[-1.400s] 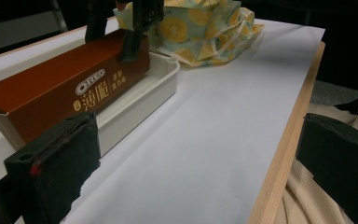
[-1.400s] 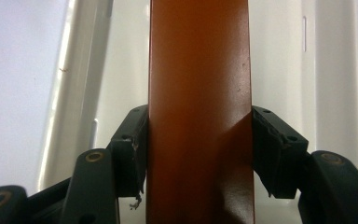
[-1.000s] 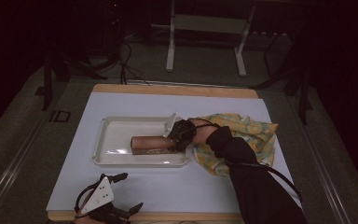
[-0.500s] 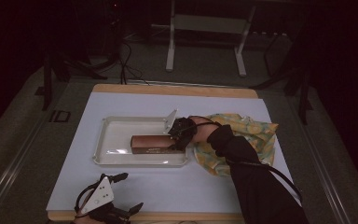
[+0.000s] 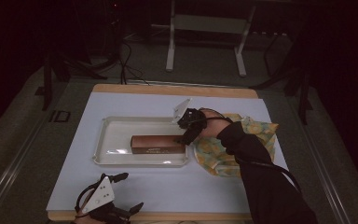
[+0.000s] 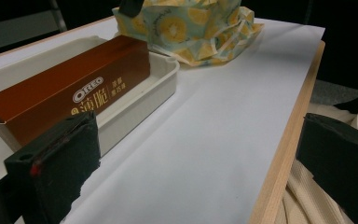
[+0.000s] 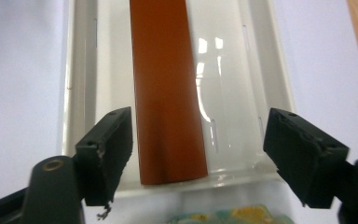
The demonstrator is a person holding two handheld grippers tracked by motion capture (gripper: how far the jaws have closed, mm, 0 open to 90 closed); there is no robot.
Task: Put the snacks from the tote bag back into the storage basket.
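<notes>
A brown Oreo box [image 5: 157, 143] lies lengthwise in the white tray [image 5: 103, 140]. My right gripper [image 5: 184, 136] hovers just above the box's right end. Its jaws have just been opening, and they stand apart on either side of the box [image 7: 165, 93] without touching it. In the right gripper view the right gripper [image 7: 198, 158] looks down along the box and the tray [image 7: 242, 93]. My left gripper [image 5: 129, 191] rests open at the table's near edge with nothing between its jaws. The left gripper view shows the box [image 6: 65, 93] in the tray [image 6: 140, 100] past the left gripper [image 6: 191, 163].
A yellow patterned cloth [image 5: 261, 133] lies bunched to the right of the tray, under the person's dark sleeve [image 5: 256, 168]. The cloth [image 6: 191, 28] touches the tray's far corner. The table's wooden edge [image 6: 279, 154] runs beside the left gripper. Metal stand legs [image 5: 170, 46] rise behind the table.
The right gripper's jaws have opened and let go of the box's right end, and the hand has lifted a little. The box stays in the tray. The left gripper has not moved.
</notes>
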